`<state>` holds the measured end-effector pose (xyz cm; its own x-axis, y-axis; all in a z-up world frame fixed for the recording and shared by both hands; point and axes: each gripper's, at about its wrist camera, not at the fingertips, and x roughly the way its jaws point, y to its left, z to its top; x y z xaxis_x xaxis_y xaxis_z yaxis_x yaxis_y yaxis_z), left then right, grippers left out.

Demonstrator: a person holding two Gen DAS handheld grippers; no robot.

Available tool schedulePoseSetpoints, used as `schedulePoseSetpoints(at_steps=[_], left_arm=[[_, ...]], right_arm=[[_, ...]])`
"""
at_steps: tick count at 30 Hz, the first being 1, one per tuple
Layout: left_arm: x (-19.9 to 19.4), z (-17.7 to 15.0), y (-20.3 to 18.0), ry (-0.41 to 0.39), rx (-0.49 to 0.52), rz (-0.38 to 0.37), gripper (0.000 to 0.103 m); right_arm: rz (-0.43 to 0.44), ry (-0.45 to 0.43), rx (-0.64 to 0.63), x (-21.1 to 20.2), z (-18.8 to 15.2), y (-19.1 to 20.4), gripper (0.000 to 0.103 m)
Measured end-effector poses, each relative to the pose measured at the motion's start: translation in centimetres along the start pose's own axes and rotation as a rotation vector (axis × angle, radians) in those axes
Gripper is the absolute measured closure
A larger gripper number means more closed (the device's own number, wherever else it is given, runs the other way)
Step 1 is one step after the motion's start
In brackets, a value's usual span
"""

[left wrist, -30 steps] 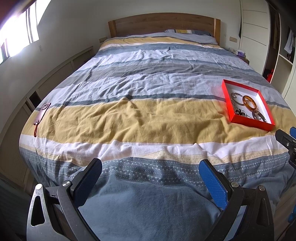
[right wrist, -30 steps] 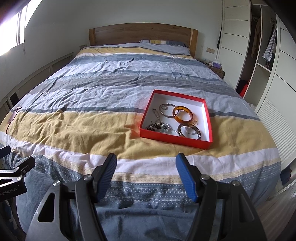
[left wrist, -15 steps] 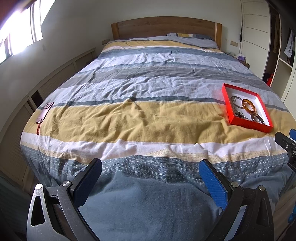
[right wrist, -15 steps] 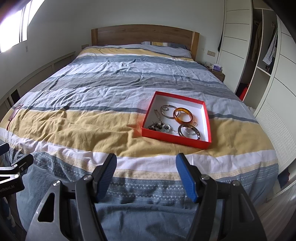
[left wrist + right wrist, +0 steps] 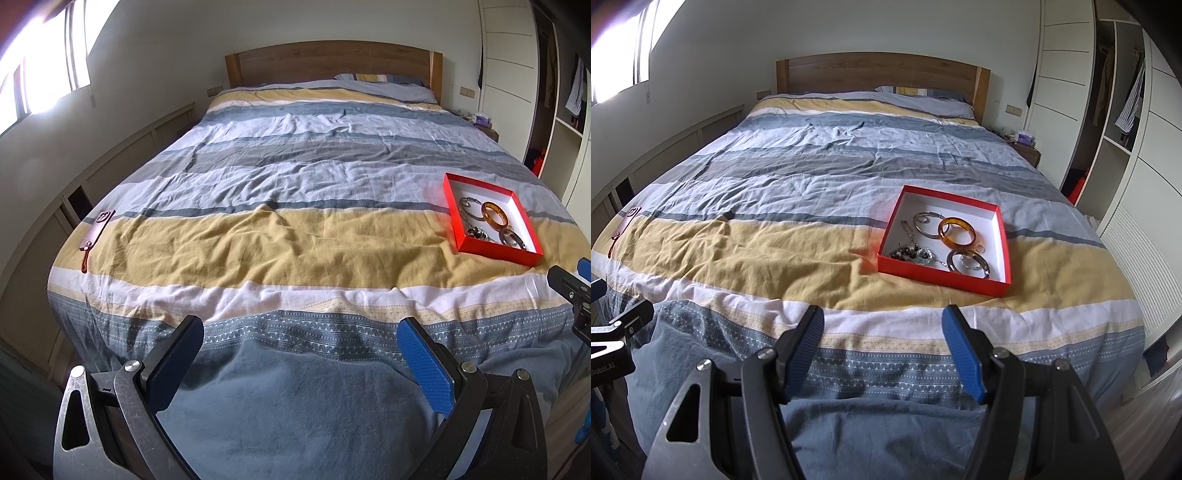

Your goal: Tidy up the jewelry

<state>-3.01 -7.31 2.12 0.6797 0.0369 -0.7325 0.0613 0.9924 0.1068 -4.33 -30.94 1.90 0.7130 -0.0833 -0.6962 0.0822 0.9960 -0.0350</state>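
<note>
Hovering off the bed's [image 5: 812, 155] foot edge, left gripper [image 5: 301, 354] and right gripper [image 5: 882, 345] both gaping wide, holding nothing; lying gathered in the red box [image 5: 1005, 236] near the right edge: amber bangle [image 5: 957, 232], silver bangles [image 5: 925, 222], chains; probably corralling loose pieces.

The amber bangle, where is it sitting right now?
In the right wrist view the amber bangle lies inside the red tray on the bed's yellow stripe, right of centre, overlapping a silver hoop, with a darker bangle just in front.
</note>
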Motion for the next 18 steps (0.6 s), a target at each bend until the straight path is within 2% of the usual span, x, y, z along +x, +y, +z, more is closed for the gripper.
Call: schedulePoseSetpoints(at_steps=[18], left_arm=[[-1.5, -0.3, 0.7, -0.021, -0.014, 0.002, 0.001]], right_arm=[[0.007, -0.012, -0.009, -1.5, -0.3, 0.5, 0.038]])
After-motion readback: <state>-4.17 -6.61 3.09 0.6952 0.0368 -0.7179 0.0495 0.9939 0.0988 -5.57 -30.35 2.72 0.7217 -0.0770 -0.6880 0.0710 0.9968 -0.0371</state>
